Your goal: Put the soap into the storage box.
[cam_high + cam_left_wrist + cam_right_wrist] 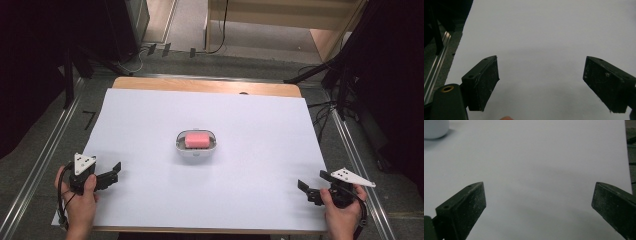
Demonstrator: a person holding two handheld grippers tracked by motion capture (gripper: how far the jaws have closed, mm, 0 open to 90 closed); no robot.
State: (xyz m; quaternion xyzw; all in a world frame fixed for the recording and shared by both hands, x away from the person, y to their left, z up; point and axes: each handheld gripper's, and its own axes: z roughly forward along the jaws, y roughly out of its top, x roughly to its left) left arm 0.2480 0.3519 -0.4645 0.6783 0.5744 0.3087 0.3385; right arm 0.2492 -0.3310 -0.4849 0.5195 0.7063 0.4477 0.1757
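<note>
A pink soap bar (197, 139) lies in a white dish (195, 152) at the middle of the white sheet (250, 130). My left gripper (114, 174) rests at the sheet's front left corner, held by a hand, well short of the dish. Its jaws stand wide apart in the left gripper view (541, 82), with bare sheet between them. My right gripper (313, 181) sits at the front right corner, also open (539, 205) and holding nothing. The dish's white wall (434, 128) shows at the top left of the right gripper view.
The sheet covers a wooden table (205, 85) whose far edge is bare. Metal rails (45, 160) run along both sides, with dark stands and cables (325, 107) beyond. Wide free sheet lies between each gripper and the dish.
</note>
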